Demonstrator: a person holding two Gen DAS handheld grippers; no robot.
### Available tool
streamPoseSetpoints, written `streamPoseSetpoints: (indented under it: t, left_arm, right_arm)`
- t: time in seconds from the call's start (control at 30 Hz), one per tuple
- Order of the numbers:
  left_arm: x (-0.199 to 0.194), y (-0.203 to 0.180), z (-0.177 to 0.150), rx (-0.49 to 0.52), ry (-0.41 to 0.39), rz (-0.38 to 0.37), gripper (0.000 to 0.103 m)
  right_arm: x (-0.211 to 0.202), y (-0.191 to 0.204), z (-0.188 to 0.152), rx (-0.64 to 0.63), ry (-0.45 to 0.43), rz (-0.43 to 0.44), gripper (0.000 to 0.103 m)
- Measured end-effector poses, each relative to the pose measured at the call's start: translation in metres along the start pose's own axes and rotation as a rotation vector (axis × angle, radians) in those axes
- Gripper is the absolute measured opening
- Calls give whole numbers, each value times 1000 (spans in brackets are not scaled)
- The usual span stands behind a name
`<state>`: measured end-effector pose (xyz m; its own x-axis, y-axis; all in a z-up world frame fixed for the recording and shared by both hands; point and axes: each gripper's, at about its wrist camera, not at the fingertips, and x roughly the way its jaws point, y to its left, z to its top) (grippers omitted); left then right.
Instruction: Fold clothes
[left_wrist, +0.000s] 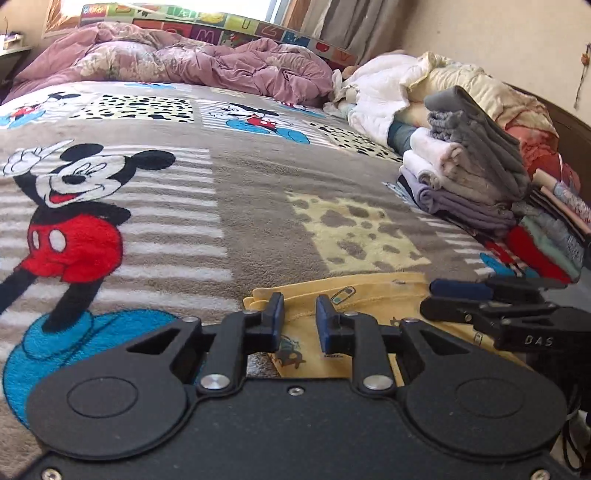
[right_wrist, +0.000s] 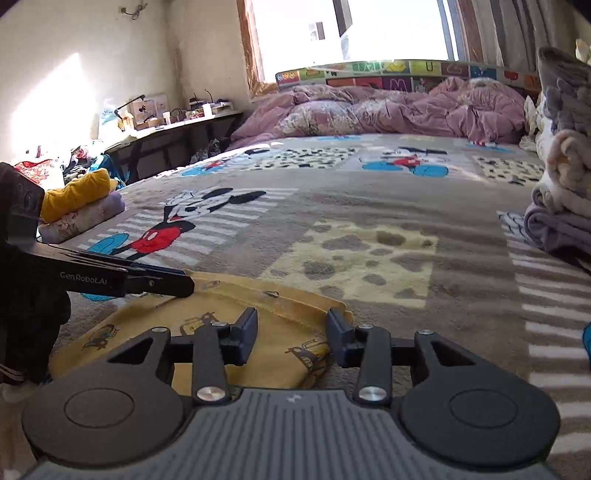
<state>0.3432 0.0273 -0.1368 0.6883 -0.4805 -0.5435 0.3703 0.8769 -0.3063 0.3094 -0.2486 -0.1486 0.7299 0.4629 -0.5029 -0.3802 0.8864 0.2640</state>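
A yellow garment (left_wrist: 373, 295) with small printed figures lies flat on the cartoon-mouse blanket (left_wrist: 258, 206), close to the near edge. My left gripper (left_wrist: 300, 315) hovers open over the garment's left end, its blue pads (left_wrist: 277, 314) apart with cloth showing below them. In the right wrist view the same yellow garment (right_wrist: 266, 310) lies under my right gripper (right_wrist: 293, 332), which is open above its folded right edge. The left gripper (right_wrist: 177, 285) comes in from the left, its tips resting low on the cloth. The right gripper (left_wrist: 458, 299) shows side-on at the garment's right end.
A stack of folded grey, white and lilac clothes (left_wrist: 469, 177) stands on the bed's right side, also visible as the stack (right_wrist: 561, 192). A crumpled pink quilt (left_wrist: 221, 62) lies at the far end. Folded yellow and lilac items (right_wrist: 77, 201) and a cluttered desk (right_wrist: 166, 125) are to the left.
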Motion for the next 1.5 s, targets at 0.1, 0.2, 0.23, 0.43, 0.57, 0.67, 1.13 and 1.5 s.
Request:
streamPoseSetpoints:
  t: [0.1,0.2,0.23,0.43,0.57,0.67,1.13,1.5]
  left_arm:
    - [-5,-6,-1,29,-14,25,16]
    - [-27,-21,1,83,-79,32,16]
    - [-37,-26,2,98,-102,24,16]
    - [-82,-55,-21,206,-99,-114,20]
    - [-91,-73,-44,283,-37,-189,20]
    - [-65,-73,-58,302,55,-73,23]
    - [-80,-60,-62,146,33,-31,33]
    - [-47,10,-45,-406,4,-93,43]
  right_arm:
    - [-3,-11,0,77,-8,-17,44]
    - [-25,-2,0,35,-84,-31,44]
    - [-36,4,0,1,-105,-26,44]
    - [-101,48,-23,-156,-126,41,43]
    - [-94,71,-45,-226,-57,22,36]
    - [-70,73,-59,-220,11,-12,33]
    - [-97,62,-57,-101,-15,-19,37]
    - [-42,-13,-46,476,15,89,53]
